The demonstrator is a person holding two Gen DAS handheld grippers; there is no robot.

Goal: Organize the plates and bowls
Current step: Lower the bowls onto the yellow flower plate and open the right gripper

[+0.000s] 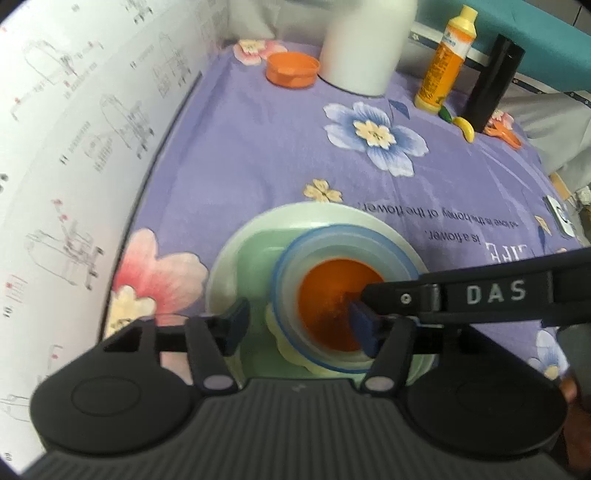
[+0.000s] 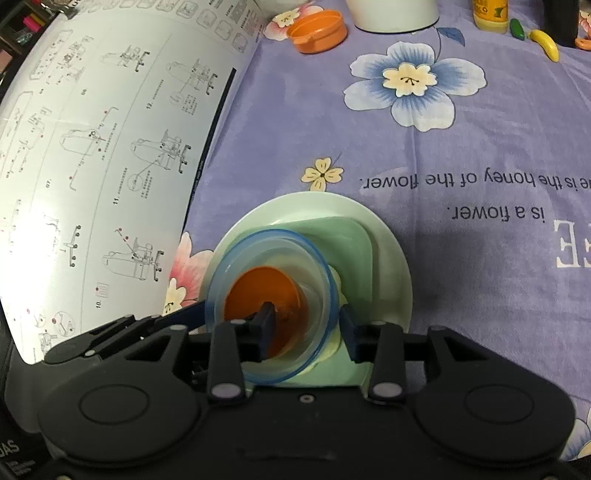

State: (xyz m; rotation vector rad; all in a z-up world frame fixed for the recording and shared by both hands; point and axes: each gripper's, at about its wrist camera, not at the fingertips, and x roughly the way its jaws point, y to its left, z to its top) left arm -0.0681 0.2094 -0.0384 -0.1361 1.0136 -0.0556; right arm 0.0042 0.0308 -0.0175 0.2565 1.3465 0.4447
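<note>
both claws (left, right) gape, astride the blue-rimmed bowl's wall, unclamped.

A purple flowered cloth carries a pale green plate, an orange lid and a manual sheet.

We see the dishes gathered in one stack on the purple floral cloth; at the bottom lies a round pale green plate, flat and upright; on it rests a squarish green dish with rounded corners; above that we make out a pale cream-yellow piece, only its edge showing; on top sits a translucent bowl with a blue rim, mouth up, tilted slightly off level; nested inside it we find a small orange bowl; another orange bowl stands apart at the cloth's far end, upright.
</note>
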